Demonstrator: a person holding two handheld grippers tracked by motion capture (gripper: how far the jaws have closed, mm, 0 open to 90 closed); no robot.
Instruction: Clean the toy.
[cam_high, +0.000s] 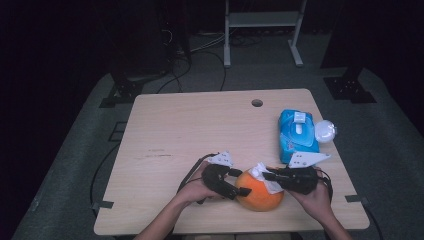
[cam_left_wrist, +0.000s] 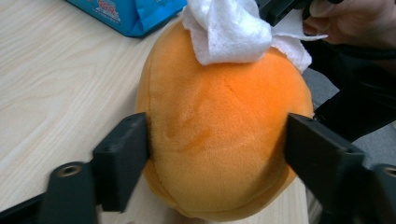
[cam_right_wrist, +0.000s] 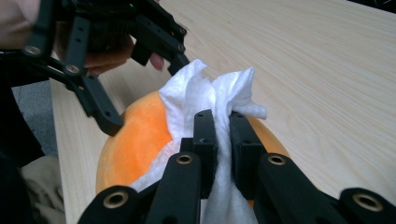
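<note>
We're wiping an orange plush ball (cam_high: 259, 192) that's sitting near the table's (cam_high: 200, 125) front edge, at about five o'clock from the tabletop's middle. A white wipe (cam_high: 263, 176) is draped over the ball's top toward one o'clock, bunched up where it's being pinched. The right gripper (cam_right_wrist: 222, 126) is coming in from three o'clock, its jaws clamped tight on a fold of the wipe, likely so the cloth can be dragged across the fuzzy surface. The left gripper (cam_left_wrist: 217, 140) is sitting at nine o'clock of the ball, its jaws spread wide across the ball's sides and pressing into the plush on both flanks — we're reading that as bracing, so the soft ball isn't rolling while it's rubbed. Farther out at one o'clock, a blue wipes pack (cam_high: 298, 134) is lying flat with its lid flipped, a round white cap (cam_high: 324, 131) just beside it, probably where the wipe came from. A cable hole (cam_high: 257, 103) is showing near the far edge.
</note>
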